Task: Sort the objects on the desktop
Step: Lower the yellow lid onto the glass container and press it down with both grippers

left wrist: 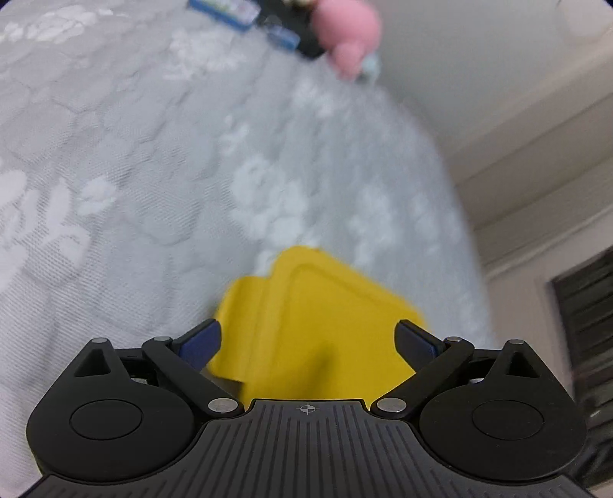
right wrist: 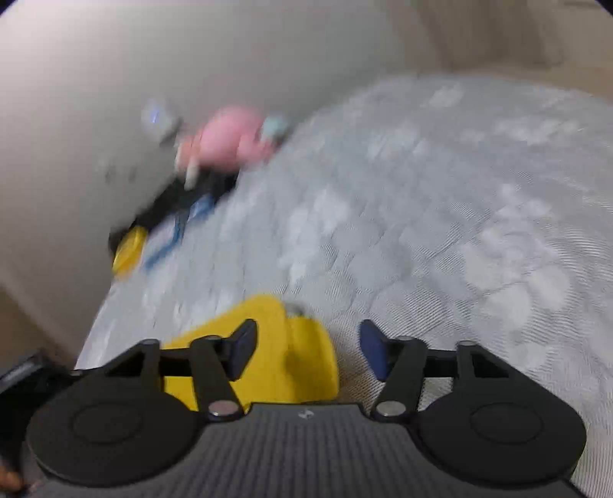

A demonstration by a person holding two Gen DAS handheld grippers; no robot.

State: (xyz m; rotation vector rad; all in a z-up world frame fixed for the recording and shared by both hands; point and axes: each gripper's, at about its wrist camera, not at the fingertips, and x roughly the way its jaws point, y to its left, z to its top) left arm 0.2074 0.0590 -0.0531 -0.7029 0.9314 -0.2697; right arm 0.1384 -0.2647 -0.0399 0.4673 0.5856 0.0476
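- Left gripper is held wide open around the yellow plastic box, nothing gripped
- Right gripper is spread open at that box's edge, nothing clamped
- Pink plush toy is seen well beyond the box

Left tool has its fingers spread wide, hovering over a yellow container that sits on the grey patterned mattress; contact with the pads is unclear because of blur. Far end: pink plush toy, blue-edged box, something black beneath, against the wall.
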